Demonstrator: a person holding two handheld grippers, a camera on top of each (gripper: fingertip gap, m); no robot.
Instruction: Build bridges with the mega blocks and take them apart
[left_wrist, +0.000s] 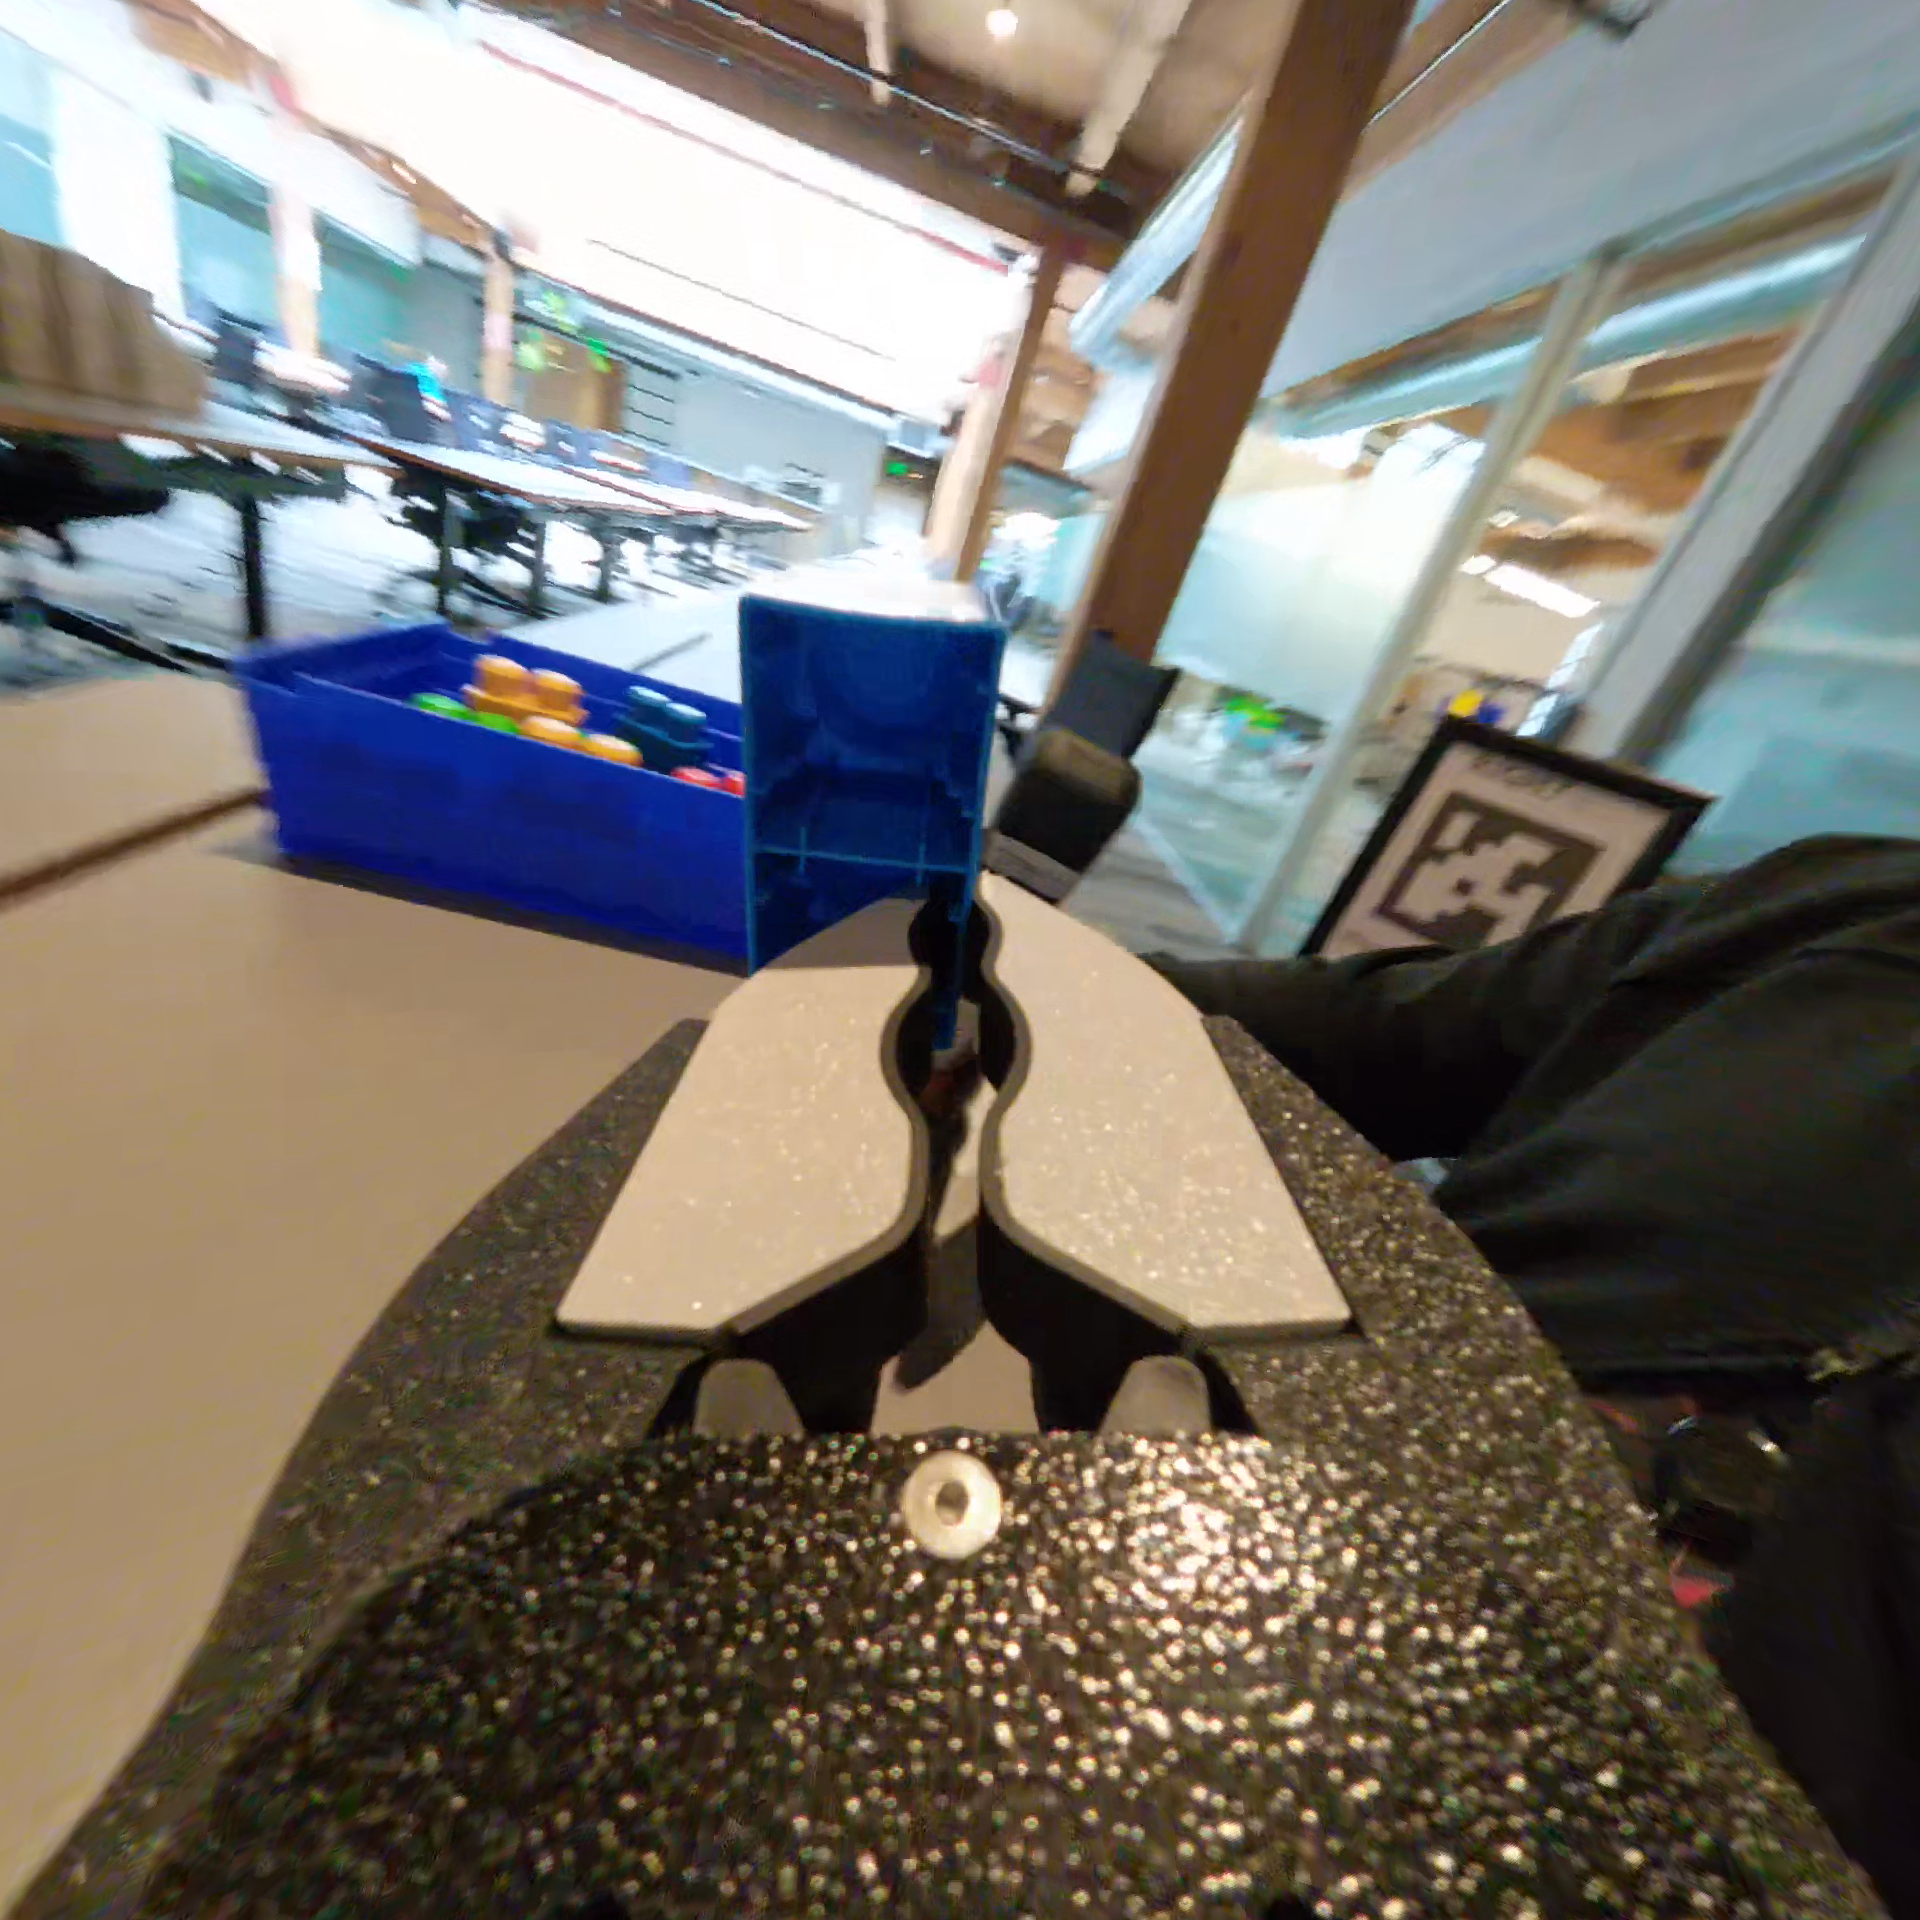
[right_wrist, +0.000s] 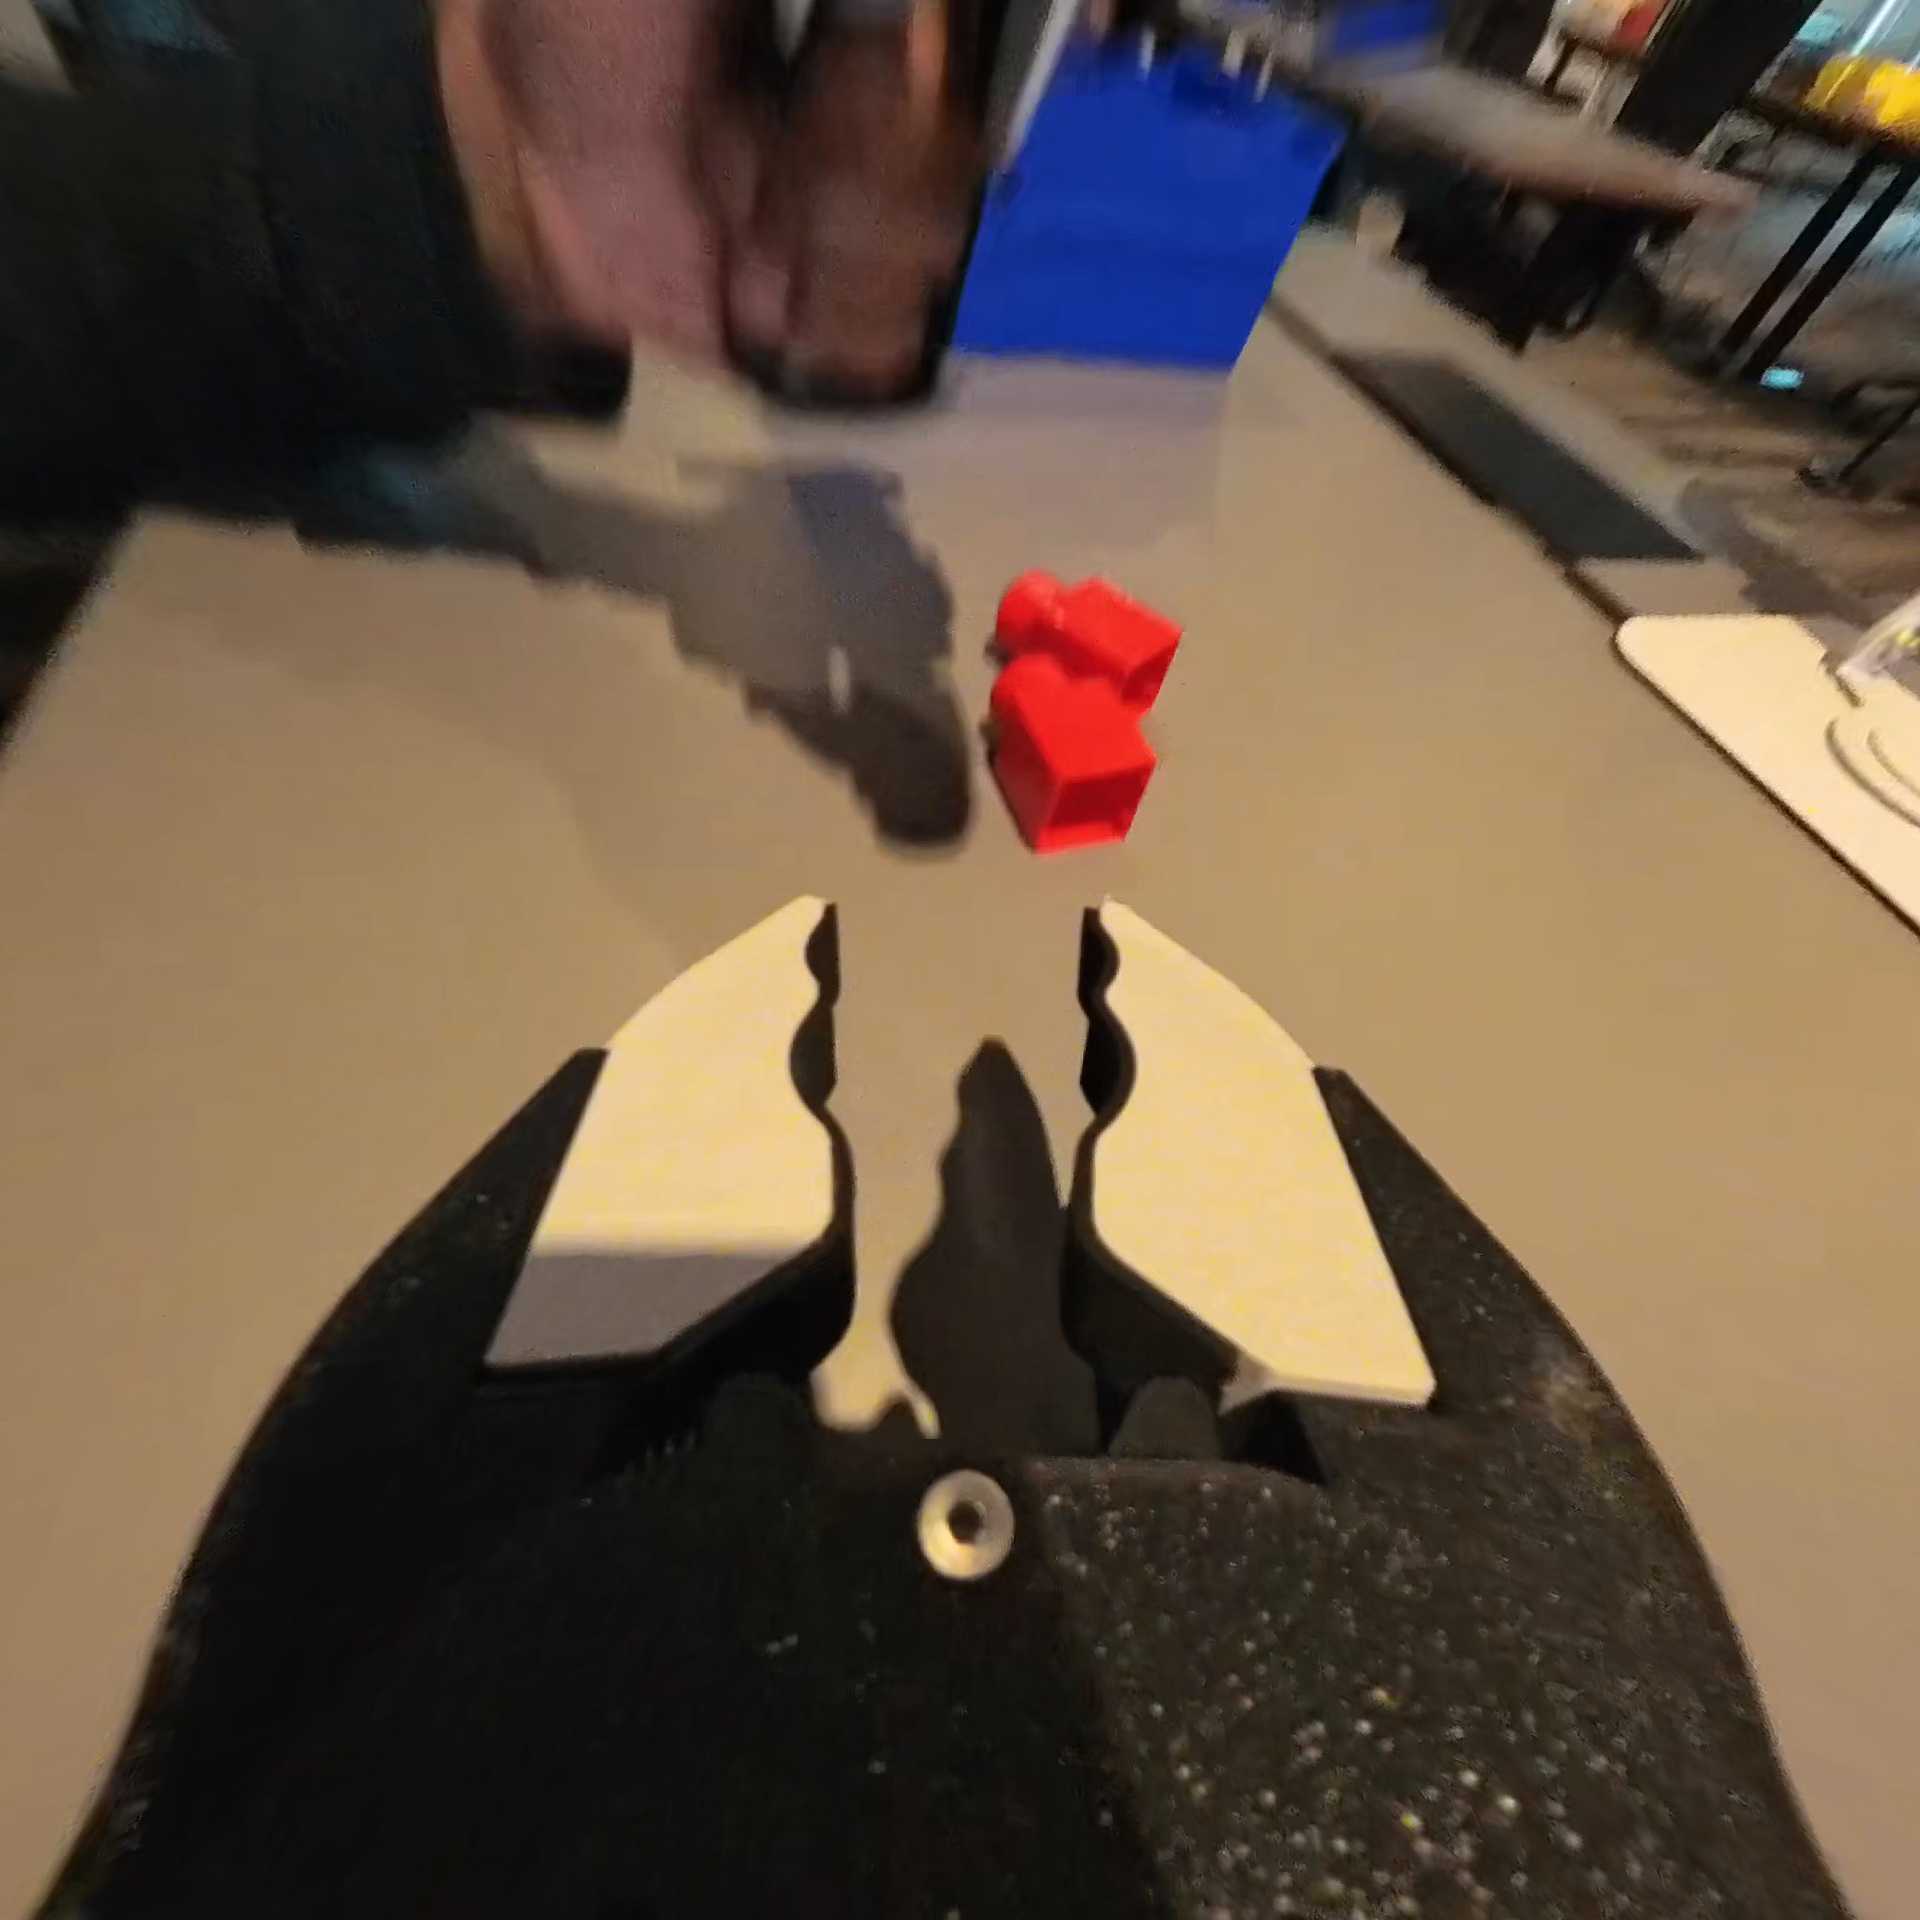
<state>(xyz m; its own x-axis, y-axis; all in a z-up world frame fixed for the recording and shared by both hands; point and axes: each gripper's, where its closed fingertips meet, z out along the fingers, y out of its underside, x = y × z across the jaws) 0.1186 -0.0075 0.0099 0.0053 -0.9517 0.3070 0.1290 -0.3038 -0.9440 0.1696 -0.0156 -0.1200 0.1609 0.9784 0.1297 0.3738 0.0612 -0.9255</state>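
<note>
My right gripper, jaws parted and empty, hovers low over the grey tabletop just short of two small red plastic mega blocks lying tipped on their sides, touching each other, and I judge the clean move is to square the fingers to the nearer block's flat walls before closing. My left gripper is clenched on one thin wall of a long blue hollow plastic mega block, open underside facing the camera, raised above the table; beyond it sits the blue plastic bin of orange, green, blue and red blocks
</note>
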